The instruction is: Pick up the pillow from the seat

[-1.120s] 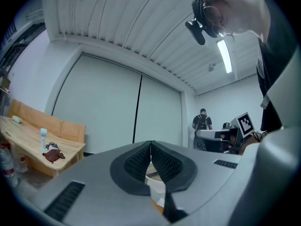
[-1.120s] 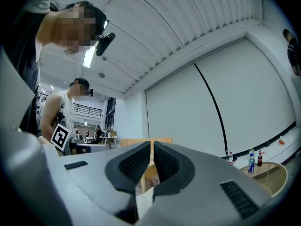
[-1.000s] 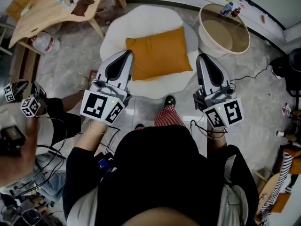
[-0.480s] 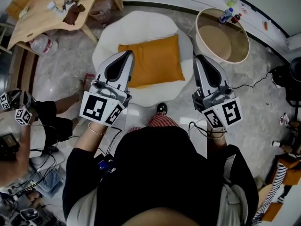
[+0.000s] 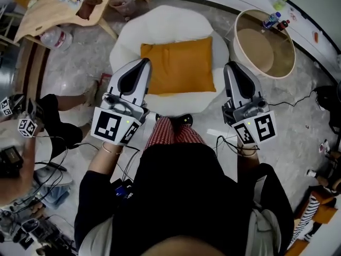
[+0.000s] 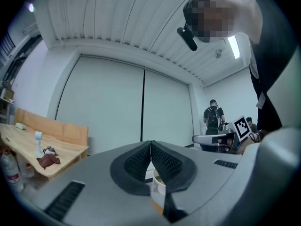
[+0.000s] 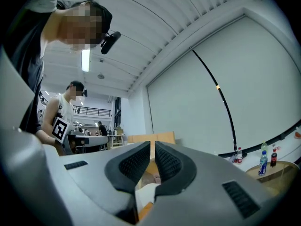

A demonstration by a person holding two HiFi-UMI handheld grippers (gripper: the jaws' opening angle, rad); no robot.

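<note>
While the orange pillow [image 5: 178,65] lies flat on the white seat [image 5: 160,23], the two tools are held up near it. The left gripper [image 5: 141,63] shows at the pillow's left edge, and the right gripper [image 5: 233,67] just past its right edge. Both have their jaws pressed together, with nothing in them.

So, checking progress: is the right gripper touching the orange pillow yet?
Apart. Head view shows white seat between the right gripper and pillow; its jaws are shut on nothing.
</note>
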